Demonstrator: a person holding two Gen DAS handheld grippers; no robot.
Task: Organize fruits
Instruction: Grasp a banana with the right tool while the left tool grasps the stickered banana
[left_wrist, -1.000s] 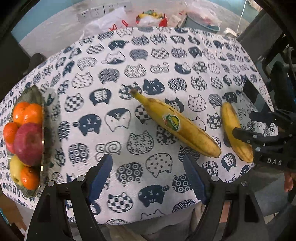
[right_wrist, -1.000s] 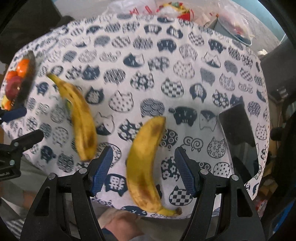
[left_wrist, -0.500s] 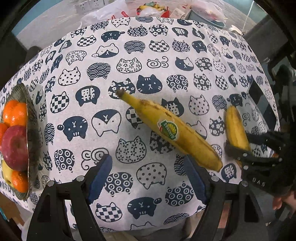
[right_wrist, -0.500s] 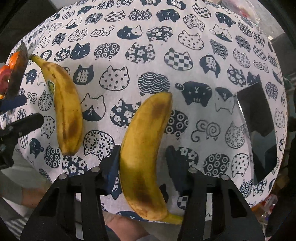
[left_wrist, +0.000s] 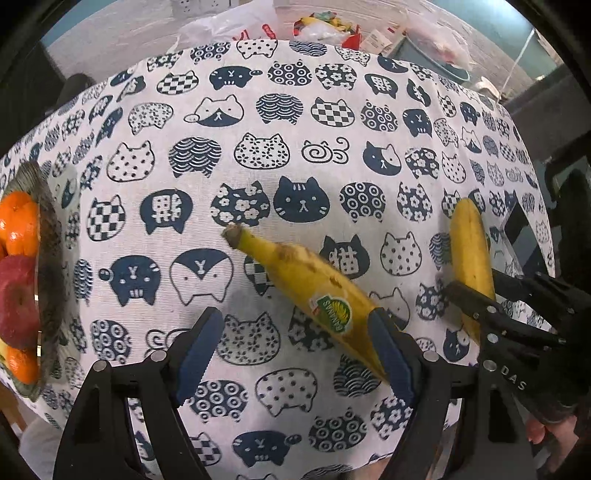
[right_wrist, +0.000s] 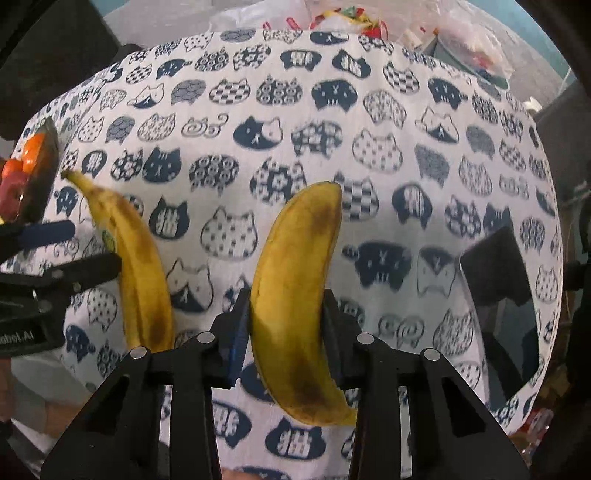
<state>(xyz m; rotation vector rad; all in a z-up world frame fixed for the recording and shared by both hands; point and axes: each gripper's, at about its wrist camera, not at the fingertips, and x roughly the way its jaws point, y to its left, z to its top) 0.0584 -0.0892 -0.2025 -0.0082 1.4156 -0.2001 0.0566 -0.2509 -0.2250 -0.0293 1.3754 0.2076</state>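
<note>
"DAS" on the right tool (left_wrist: 476, 295); unreadable green sticker (left_wrist: 331, 310) on the stickered banana (left_wrist: 306, 282)

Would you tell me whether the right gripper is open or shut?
Shut: the right gripper has both fingers pressed against the banana.

Table's covered in a white tablecloth (left_wrist: 280, 92) printed with navy cat heads. Behind the far edge there's a pale gray floor (left_wrist: 122, 33), a crumpled white plastic bag (left_wrist: 225, 26), and a teal wall (right_wrist: 554, 62) off to the right. Even, soft light.
</note>
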